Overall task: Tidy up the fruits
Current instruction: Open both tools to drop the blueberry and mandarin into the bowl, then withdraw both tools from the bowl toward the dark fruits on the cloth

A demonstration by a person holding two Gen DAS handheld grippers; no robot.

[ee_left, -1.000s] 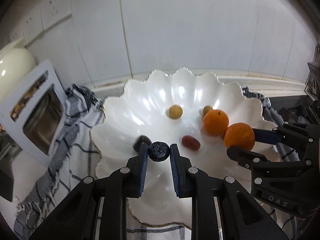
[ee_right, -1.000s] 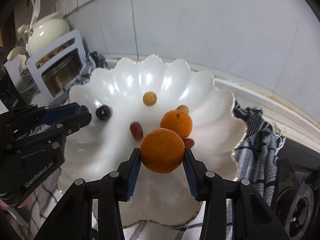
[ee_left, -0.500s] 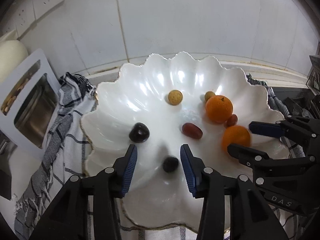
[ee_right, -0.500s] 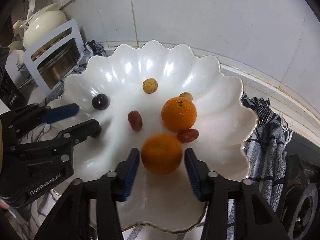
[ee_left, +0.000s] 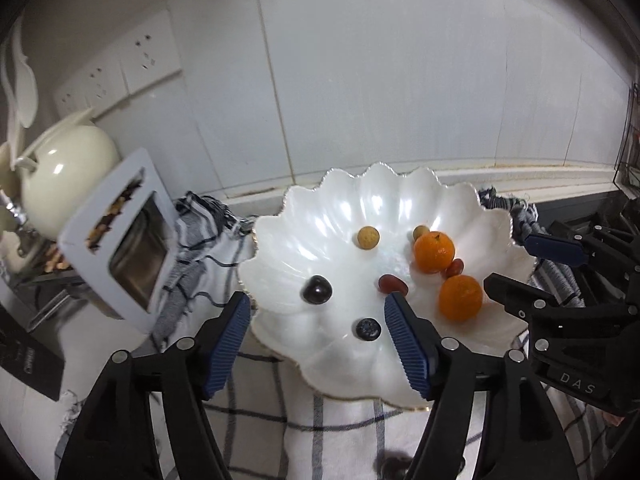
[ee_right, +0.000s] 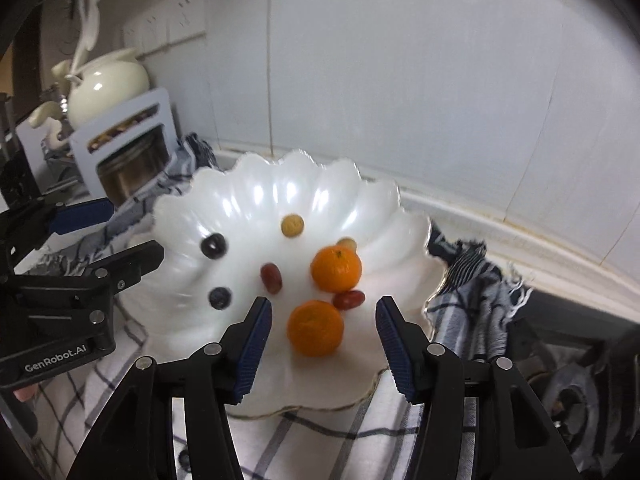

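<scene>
The scalloped bowl [ee_left: 460,208] looks glossy and pearly white, smooth between its ribs. Under it lies a checked woven cloth [ee_left: 280,408] with frayed edges. The fingers [ee_right: 252,344] are matt black plastic with ribbed blue pads. At ten o'clock, a glazed cream teapot [ee_left: 68,176] shines.

Open bowl centre, crowded right side and left edge

In the left wrist view the scalloped bowl [ee_left: 472,208] has bare floor at centre and lower middle; two oranges [ee_left: 434,252] and small fruit crowd its right half. At frame left a white holder [ee_left: 120,236] and a cream teapot [ee_left: 64,172] block the way, and the tiled wall [ee_left: 400,60] closes the top.
</scene>
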